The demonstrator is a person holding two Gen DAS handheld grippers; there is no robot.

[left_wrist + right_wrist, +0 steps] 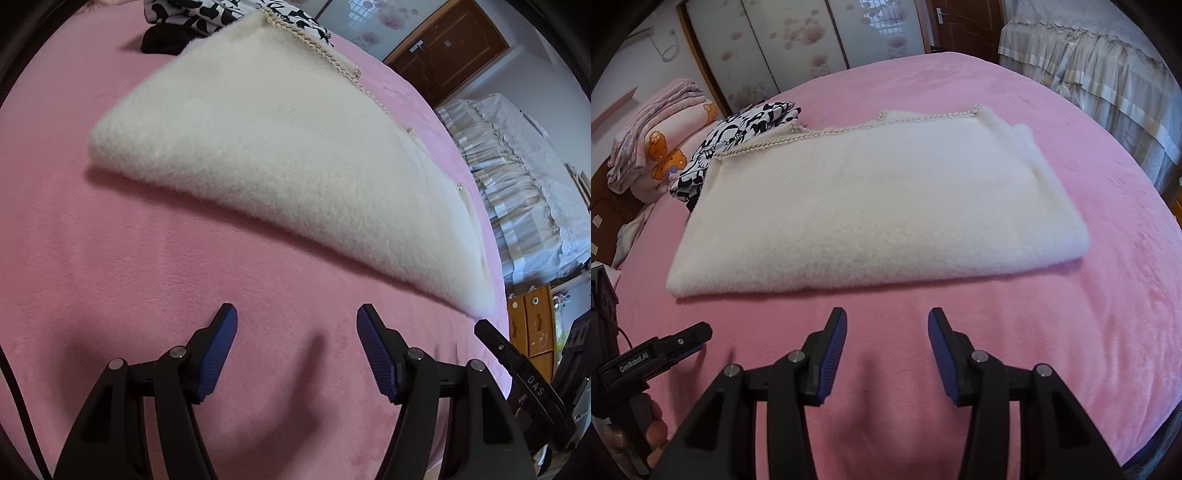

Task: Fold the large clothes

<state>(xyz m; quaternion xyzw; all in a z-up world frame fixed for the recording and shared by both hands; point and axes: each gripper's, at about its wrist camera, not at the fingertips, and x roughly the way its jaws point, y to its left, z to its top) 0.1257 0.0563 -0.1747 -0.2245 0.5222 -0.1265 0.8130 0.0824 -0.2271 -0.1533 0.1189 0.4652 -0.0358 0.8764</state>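
Observation:
A cream fleece garment (871, 199) lies folded into a thick rectangle on the pink bed cover (1108, 295), with a braided trim along its far edge. The left wrist view shows it (266, 155) stretching from upper left to lower right. My left gripper (297, 314) hovers over bare pink cover just short of the fold's near edge, open and holding nothing. My right gripper (887, 317) also stands open and empty, a little in front of the garment's near edge. In the right wrist view the left gripper (690, 338) shows at the lower left, held by a hand (653, 432).
A black-and-white patterned cloth (738, 133) lies behind the garment's far left corner, with a dark item (162, 40) next to it. Folded pink bedding (661, 140) is stacked at the headboard. A second bed with a frilled cover (1089, 62) stands to the right.

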